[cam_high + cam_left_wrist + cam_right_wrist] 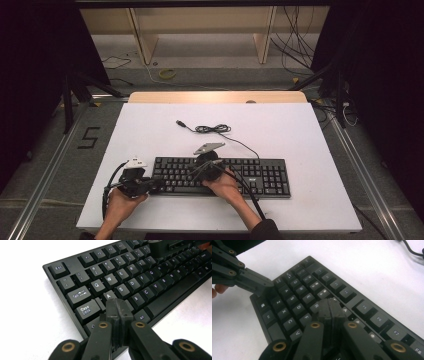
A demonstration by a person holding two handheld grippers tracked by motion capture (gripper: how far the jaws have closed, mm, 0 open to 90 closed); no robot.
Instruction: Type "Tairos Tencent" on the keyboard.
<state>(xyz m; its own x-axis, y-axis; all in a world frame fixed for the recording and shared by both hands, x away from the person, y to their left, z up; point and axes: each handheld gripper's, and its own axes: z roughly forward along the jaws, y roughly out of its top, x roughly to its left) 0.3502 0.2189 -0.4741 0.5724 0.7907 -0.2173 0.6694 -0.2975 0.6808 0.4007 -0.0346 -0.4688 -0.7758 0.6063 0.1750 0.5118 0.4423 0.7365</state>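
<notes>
A black keyboard point(260, 175) lies near the front of the white table point(300, 125). Its cable point(212, 129) runs off toward the back, coiled, with the USB plug point(180, 122) lying loose. My left gripper point(159, 185) is at the keyboard's left end. In the left gripper view its jaws point(117, 303) are shut together with nothing between them, tips just below the A key of the keyboard point(140, 277). My right gripper point(205, 162) is over the left-middle keys. Its jaws point(331, 305) are shut and empty, tips by the R and T keys of the keyboard point(367, 312). The left gripper point(265, 287) rests at the keyboard's corner.
The table's back edge is a wooden strip point(215, 96). Behind it stand wooden shelf legs point(142, 40) and loose floor cables point(300, 45). A "5" mark point(89, 137) lies on the floor to the left. Bare white table surrounds the keyboard.
</notes>
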